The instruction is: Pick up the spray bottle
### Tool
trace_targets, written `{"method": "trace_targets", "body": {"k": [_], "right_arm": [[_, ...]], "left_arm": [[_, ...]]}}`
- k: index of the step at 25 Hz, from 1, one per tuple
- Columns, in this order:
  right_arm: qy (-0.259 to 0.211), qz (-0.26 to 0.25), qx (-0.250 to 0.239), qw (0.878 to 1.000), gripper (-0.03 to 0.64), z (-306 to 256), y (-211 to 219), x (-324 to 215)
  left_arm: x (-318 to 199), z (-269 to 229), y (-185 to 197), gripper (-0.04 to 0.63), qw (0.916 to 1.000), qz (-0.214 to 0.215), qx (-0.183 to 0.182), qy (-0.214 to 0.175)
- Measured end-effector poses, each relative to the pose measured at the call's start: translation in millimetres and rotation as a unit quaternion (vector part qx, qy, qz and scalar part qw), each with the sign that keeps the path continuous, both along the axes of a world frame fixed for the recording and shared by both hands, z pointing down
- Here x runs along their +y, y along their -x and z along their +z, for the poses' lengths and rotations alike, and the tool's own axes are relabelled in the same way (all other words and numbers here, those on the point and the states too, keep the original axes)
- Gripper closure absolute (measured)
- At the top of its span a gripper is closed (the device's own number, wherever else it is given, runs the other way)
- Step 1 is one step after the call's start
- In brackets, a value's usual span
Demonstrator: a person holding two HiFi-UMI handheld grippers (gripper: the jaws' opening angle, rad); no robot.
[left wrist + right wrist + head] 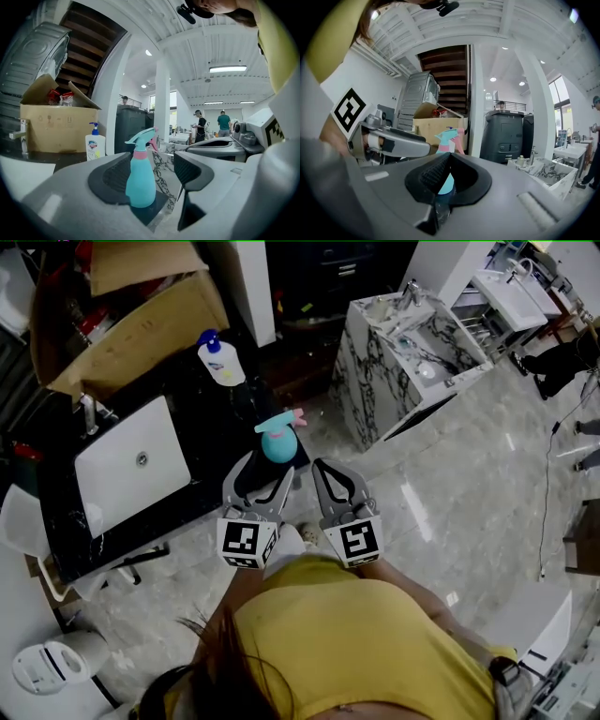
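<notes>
The spray bottle point(278, 439), teal with a pink collar and trigger, stands upright at the near corner of a black countertop point(211, 427). In the head view my left gripper point(270, 465) reaches it from below, and the bottle stands at its fingertips. In the left gripper view the bottle point(140, 180) stands between the spread jaws, and neither pad presses on it; the left gripper point(152, 164) is open. My right gripper point(323, 470) hangs beside it on the right, off the counter's edge. Its pads meet at the tip point(446, 159), shut on nothing, with the bottle point(449, 137) behind them.
A white soap pump bottle point(220, 360) stands further back on the counter, by a white sink basin point(131, 470) and an open cardboard box point(131, 324). A marble vanity unit point(412, 343) stands on the floor to the right. Two people point(224, 123) stand far off.
</notes>
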State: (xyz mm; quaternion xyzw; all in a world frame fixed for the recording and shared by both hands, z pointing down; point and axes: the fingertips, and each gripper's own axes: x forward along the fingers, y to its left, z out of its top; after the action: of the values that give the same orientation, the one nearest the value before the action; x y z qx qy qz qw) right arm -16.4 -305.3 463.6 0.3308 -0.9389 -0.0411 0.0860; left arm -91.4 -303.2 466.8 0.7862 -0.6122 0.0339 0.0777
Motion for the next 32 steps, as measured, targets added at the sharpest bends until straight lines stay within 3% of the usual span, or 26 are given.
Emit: {"method": "trace_targets", "body": {"k": [3,7,17,24,32], "right_arm": [[0.013,0.008,-0.002,1.0,0.615,3,3,-8],[0.027,0.015,0.005,0.999,0.615,11,10,-22],[0.046,0.032,0.031,0.998,0.615,35,20,-34],[0.052,0.054,0.043,0.996,0.615,43,16,-42],[0.06,0.073,0.053,0.994,0.614,50,15,-49]], "left_arm": [[-12,11,4,0.264,0.9999,0.002,-0.011,0.012],[-28,23,10,0.254,0.9994,0.013,-0.02,0.024],[-49,77,7,0.159,0.9916,0.077,-0.046,0.093],[-63,105,4,0.137,0.984,0.109,-0.065,0.125],[-76,115,-5,0.138,0.9775,0.143,-0.075,0.135]]}}
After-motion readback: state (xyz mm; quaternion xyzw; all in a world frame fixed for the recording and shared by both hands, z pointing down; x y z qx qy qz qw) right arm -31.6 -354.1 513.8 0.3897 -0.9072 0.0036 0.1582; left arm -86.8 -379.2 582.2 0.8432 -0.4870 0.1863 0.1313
